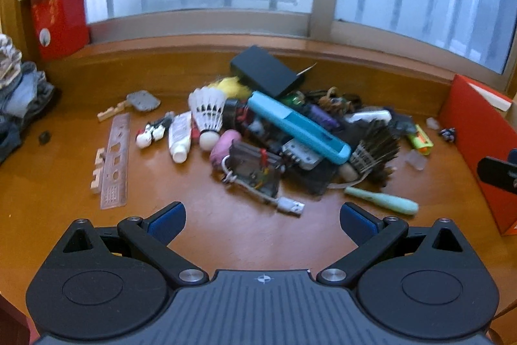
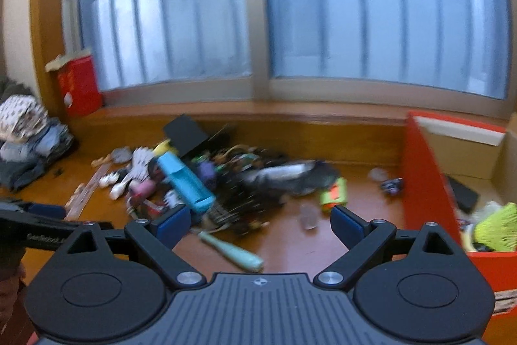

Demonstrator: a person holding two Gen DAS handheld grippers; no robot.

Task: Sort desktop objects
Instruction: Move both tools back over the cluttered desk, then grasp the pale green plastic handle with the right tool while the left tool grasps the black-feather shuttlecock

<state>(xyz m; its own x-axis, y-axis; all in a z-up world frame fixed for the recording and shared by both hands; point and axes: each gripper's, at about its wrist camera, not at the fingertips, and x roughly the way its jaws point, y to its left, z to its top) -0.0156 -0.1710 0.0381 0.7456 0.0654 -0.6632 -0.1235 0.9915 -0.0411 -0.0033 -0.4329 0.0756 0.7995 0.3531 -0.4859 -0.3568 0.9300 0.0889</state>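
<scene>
A pile of small objects lies on the wooden desk under the window: a long teal case, a white shuttlecock, a white tube, a pink piece, a black box, a dark shuttlecock, a mint-green handle and a USB cable. My left gripper is open and empty, just short of the pile. My right gripper is open and empty above the mint-green handle; the teal case lies ahead to its left.
An orange open box stands at the right and holds a yellow-green shuttlecock and a black item. It also shows in the left wrist view. A red box stands on the sill at left. Folded clothes lie far left. A clear ruler and wooden blocks lie left of the pile.
</scene>
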